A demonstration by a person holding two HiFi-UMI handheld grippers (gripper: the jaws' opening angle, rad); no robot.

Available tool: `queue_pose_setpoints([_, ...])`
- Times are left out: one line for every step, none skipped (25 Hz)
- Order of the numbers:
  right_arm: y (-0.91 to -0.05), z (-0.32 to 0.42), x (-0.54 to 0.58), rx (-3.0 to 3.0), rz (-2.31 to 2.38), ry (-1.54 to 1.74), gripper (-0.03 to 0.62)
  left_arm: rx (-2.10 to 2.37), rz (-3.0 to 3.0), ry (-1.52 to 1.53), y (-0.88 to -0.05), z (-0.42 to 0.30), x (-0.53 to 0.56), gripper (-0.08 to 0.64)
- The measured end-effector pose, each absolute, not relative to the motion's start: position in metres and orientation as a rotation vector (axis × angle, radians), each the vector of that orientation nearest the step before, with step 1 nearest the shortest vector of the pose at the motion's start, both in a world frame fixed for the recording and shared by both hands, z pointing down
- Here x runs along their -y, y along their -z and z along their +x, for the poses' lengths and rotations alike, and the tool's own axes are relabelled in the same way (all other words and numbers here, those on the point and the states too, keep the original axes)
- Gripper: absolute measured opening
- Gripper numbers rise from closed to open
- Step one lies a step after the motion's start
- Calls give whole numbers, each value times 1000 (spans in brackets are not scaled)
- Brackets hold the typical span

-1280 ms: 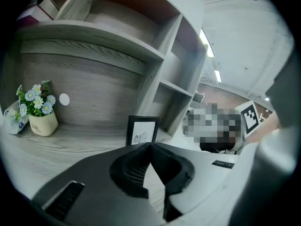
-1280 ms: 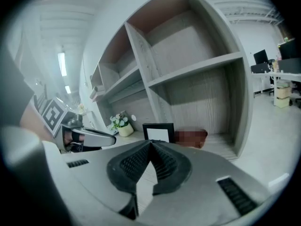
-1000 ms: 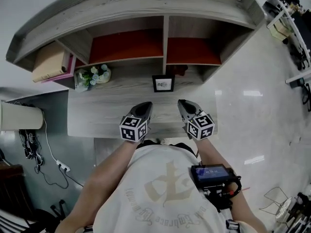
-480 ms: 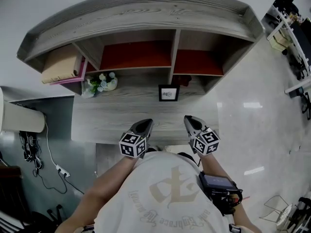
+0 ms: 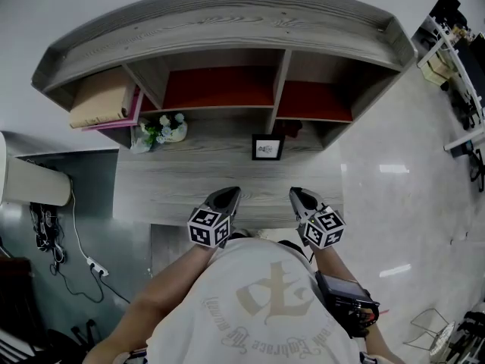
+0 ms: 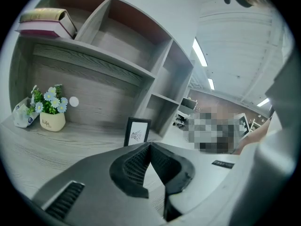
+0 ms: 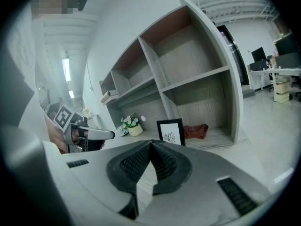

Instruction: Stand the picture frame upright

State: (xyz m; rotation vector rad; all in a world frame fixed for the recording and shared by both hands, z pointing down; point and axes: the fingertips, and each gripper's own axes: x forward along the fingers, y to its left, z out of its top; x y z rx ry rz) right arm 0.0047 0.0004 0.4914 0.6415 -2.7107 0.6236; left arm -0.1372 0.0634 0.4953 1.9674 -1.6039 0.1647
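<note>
- The frame (image 5: 266, 147) (image 6: 137, 132) (image 7: 171, 132) stood upright at the back of the desk (image 5: 174, 180), its face turned toward the desk's front edge.
- It sat just under the upright divider of the shelf (image 5: 227, 21) that rose from the back of the desk.
- The left gripper (image 5: 228, 192) (image 6: 150, 145) hovered over the front edge of the desk, well apart from the frame. Its jaws were pressed together with nothing between them.
- The right gripper (image 5: 296, 192) (image 7: 151, 142) hung over the same front edge, beside the left one and level with it. Its jaws were also fully together and empty.
- Both grippers pointed toward the back of the desk and slightly down.
- A pot of flowers (image 5: 159, 131) (image 6: 51, 121) (image 7: 134, 128) stood at the back left of the desk.
- A red cloth (image 5: 292, 130) (image 7: 195, 131) lay at the back of the desk, just right of the frame.
- Books (image 5: 102, 101) (image 6: 44, 22) lay flat in the shelf's left compartment above the desk.
- The person's torso, in a pale printed shirt (image 5: 265, 302), was close against the front of the desk.
</note>
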Motion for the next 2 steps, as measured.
queue_pose_setpoints([-491,3,-1,2712,639,-622,3,1602,1969,-168,-496,-137,-64,13])
queue_pose_setpoints([-491,2,-2,2713,637,-621,3,1600,1969,-171,-497,-137,-65,12])
